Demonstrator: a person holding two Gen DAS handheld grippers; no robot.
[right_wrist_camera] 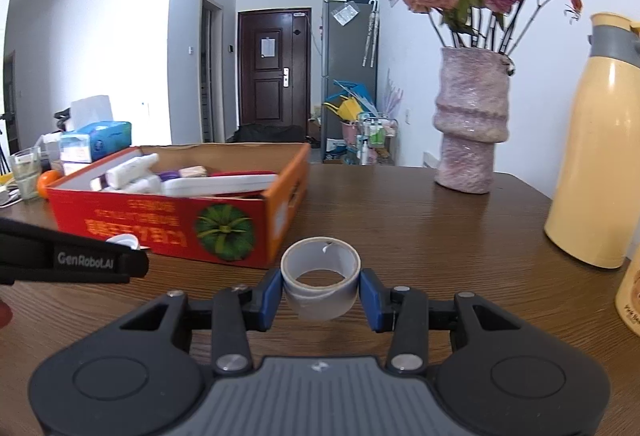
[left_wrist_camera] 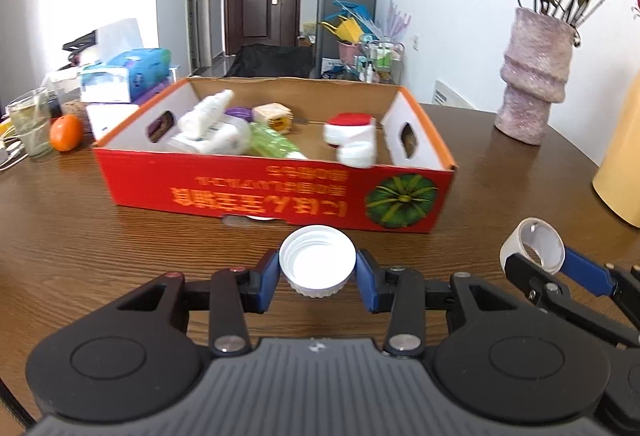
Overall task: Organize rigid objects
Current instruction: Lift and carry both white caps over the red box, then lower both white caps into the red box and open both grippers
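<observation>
My left gripper (left_wrist_camera: 317,270) is shut on a white screw cap (left_wrist_camera: 317,263), held open side up just above the wooden table, a short way in front of the red cardboard box (left_wrist_camera: 280,191). My right gripper (right_wrist_camera: 320,286) is shut on a roll of tape (right_wrist_camera: 320,282); the tape roll (left_wrist_camera: 534,246) shows in the left wrist view too, at the right. The red box (right_wrist_camera: 160,224) holds white bottles (left_wrist_camera: 208,115), a green bottle (left_wrist_camera: 272,143), a red-topped white container (left_wrist_camera: 350,133) and other items. The left gripper's body (right_wrist_camera: 80,262) crosses the right wrist view at the left.
A pink vase of dried roses (right_wrist_camera: 472,123) and a yellow thermos jug (right_wrist_camera: 600,143) stand at the table's right. Left of the box are an orange (left_wrist_camera: 66,131), a glass (left_wrist_camera: 30,123) and tissue packs (left_wrist_camera: 124,75). A doorway and fridge lie beyond.
</observation>
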